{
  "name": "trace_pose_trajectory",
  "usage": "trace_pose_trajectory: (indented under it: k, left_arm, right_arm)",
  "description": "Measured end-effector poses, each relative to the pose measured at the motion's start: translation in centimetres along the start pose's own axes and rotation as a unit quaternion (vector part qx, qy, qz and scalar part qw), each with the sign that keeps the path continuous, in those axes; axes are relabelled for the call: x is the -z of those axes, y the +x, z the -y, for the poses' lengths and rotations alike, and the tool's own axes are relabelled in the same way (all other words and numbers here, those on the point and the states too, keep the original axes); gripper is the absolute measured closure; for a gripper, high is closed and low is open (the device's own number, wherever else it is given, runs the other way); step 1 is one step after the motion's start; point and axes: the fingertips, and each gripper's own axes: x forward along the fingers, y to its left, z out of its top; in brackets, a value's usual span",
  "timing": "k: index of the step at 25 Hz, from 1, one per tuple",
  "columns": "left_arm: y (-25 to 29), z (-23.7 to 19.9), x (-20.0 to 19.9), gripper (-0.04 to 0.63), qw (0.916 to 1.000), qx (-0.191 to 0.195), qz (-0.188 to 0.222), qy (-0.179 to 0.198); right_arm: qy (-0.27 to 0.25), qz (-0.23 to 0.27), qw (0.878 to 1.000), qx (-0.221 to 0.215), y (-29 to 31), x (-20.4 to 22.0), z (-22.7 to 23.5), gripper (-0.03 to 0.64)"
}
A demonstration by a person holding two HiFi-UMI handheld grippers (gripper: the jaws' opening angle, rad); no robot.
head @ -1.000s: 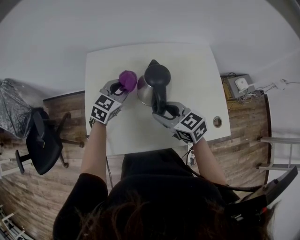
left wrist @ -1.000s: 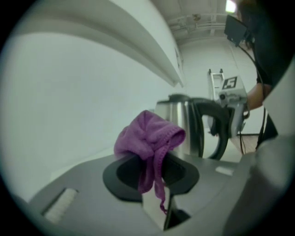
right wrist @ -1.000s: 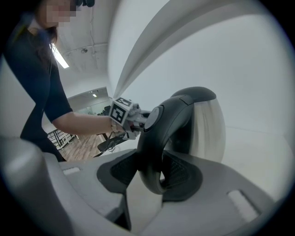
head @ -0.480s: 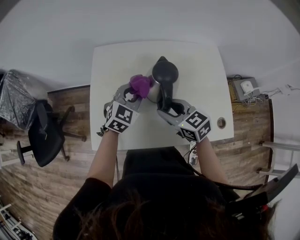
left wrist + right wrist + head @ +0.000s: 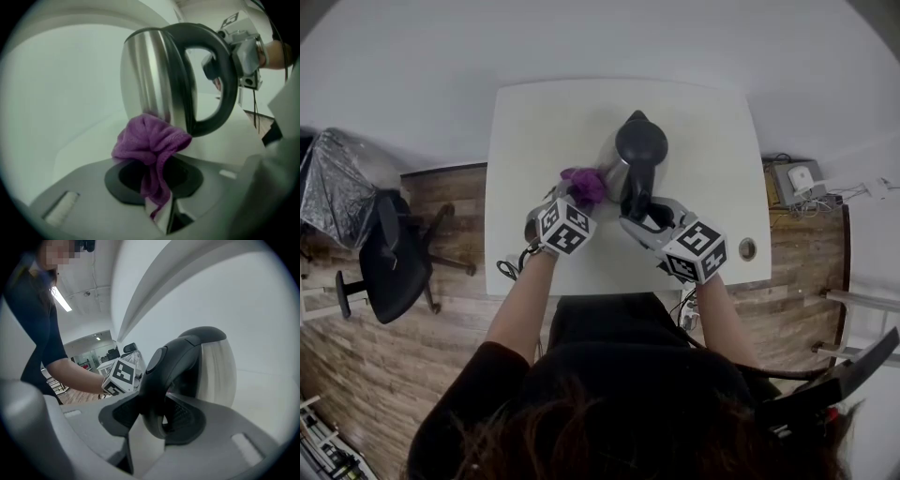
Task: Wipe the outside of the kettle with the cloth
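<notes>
A steel kettle with a black lid and black handle stands on the white table. My right gripper is shut on the handle, which sits between its pads. My left gripper is shut on a bunched purple cloth. In the left gripper view the cloth presses against the lower steel wall of the kettle, just left of the handle. A strip of cloth hangs down between the jaws.
A black office chair stands on the wooden floor left of the table. A round cable hole is near the table's right front corner. A white box with cables lies on the floor to the right.
My left gripper has moved down and right with the cloth, from beside the kettle's top to its lower side, where the cloth now touches. The right gripper kept its hold on the handle.
</notes>
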Motion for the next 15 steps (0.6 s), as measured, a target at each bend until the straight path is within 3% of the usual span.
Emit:
trace_pose_trajectory:
  k: [3,5,6,8,10,12,15]
  left_arm:
    - [-0.8,-0.7,-0.7,0.499,0.9992,0.007,0.019,-0.035]
    - [-3.3,-1.8,-2.7,0.499,0.9958,-0.014,0.065,-0.064]
    - [-5.2,-2.4,-4.5,0.499,0.9928,-0.033,0.098,-0.06]
    - [-9.2,-2.6,-8.7,0.499,0.9835,-0.067,0.167,-0.011]
    - [-11.8,-1.7,-12.1,0.499,0.9722,-0.089,0.205,0.068]
    - [-12.4,-0.8,-13.9,0.499,0.964,-0.105,0.205,0.133]
    - [-11.6,-0.2,-14.2,0.5,0.957,-0.128,0.182,0.186]
  right_arm:
    - [-0.001,-0.003,1.0,-0.004,0.1,0.0,0.0,0.466]
    - [0.001,-0.002,1.0,-0.007,0.1,0.1,-0.1,0.466]
    - [0.001,-0.001,1.0,-0.009,0.1,0.1,-0.1,0.466]
    - [0.001,0.0,1.0,-0.01,0.1,0.0,-0.1,0.466]
    - [0.0,0.001,1.0,-0.011,0.1,-0.1,-0.1,0.466]
    - [-0.001,0.001,1.0,-0.013,0.2,-0.1,-0.2,0.466]
    - [-0.004,-0.001,1.0,-0.014,0.2,0.0,-0.2,0.467]
